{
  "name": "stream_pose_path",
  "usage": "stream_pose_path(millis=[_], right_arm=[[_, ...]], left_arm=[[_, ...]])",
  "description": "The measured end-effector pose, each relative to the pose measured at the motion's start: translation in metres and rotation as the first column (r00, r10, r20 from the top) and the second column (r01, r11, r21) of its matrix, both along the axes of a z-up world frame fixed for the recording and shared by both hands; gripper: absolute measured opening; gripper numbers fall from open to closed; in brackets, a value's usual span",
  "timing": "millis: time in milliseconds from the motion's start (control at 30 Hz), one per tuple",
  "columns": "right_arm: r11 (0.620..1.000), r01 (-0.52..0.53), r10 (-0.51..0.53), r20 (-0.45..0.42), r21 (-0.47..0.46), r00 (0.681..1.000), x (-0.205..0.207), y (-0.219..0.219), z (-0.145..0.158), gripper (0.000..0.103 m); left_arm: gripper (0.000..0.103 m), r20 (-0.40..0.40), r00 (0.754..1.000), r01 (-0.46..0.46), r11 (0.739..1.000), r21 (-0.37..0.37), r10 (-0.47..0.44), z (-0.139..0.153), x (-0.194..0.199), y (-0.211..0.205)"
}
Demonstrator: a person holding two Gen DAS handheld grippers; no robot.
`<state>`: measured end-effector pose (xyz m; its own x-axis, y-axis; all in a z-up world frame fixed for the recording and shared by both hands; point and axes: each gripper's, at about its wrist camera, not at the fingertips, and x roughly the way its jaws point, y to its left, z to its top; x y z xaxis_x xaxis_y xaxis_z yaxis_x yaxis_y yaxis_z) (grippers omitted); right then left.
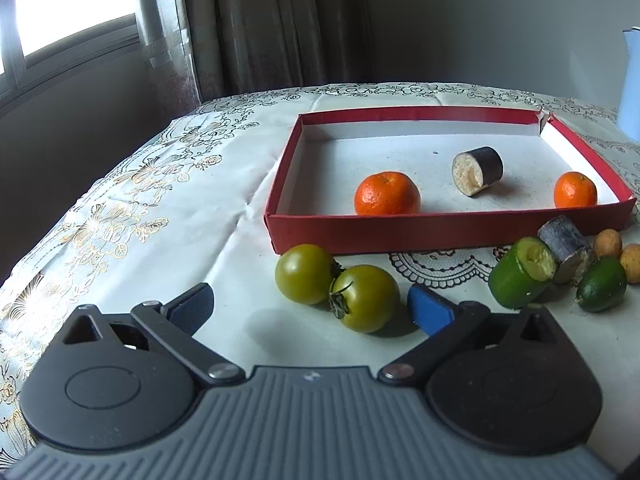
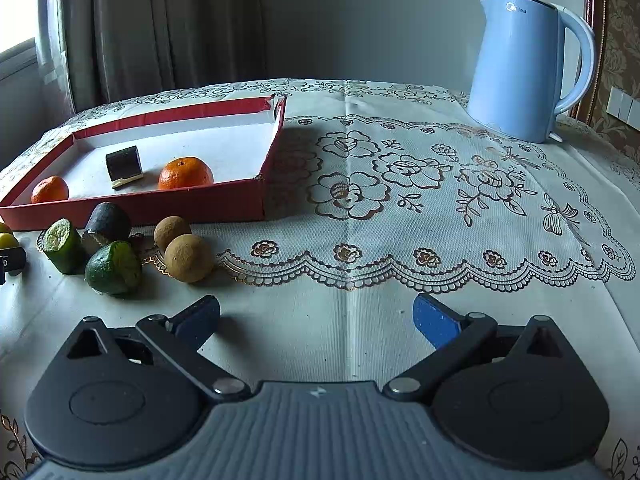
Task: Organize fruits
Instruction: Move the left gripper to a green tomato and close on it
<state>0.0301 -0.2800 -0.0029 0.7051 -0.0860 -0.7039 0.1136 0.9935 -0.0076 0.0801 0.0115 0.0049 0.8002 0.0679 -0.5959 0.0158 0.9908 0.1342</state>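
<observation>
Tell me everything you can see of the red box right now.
The red box is a shallow, open rectangular tray, apparently cardboard, red outside with a white lining. One far corner looks torn open. It lies flat on the tablecloth. Inside sit two oranges and a dark cut piece, all apart. More fruit lies just outside its near wall; contact is unclear.

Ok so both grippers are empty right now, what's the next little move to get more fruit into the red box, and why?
Probably ease the left gripper forward around the nearer green tomato and close. Its fingers stand open with nothing between them, that tomato lies just ahead of them on the tablecloth, outside the red box, which so far holds two oranges and a dark cut piece.
</observation>
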Motion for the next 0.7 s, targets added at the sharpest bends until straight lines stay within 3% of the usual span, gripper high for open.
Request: stream_pose_path(millis=[200,333,467,500,700], right_arm=[[1.0,0.001,-0.001,0.003,0.005,1.0,0.0,0.0,0.0,0.103],[1.0,0.001,-0.001,0.006,0.013,1.0,0.0,-0.001,0.0,0.103],[1.0,0.002,-0.003,0.01,0.02,1.0,-0.001,-0.002,0.001,0.103],[1.0,0.003,-0.003,0.011,0.022,1.0,-0.001,-0.002,0.001,0.103],[1.0,0.003,-0.004,0.013,0.026,1.0,-0.001,-0.002,0.001,0.103]], left_arm=[[0.081,-0.002,1.0,0.025,0.999,-0.039,-0.025,-0.001,-0.001,0.003],[0.063,0.01,0.998,0.065,0.996,-0.064,-0.065,-0.001,-0.005,0.003],[0.054,0.021,0.997,0.076,0.995,-0.065,-0.075,-0.001,-0.008,0.002],[0.045,0.024,0.996,0.09,0.993,-0.074,-0.088,-0.001,-0.01,0.002],[0.035,0.032,0.993,0.115,0.991,-0.075,-0.113,-0.001,-0.013,0.0]])
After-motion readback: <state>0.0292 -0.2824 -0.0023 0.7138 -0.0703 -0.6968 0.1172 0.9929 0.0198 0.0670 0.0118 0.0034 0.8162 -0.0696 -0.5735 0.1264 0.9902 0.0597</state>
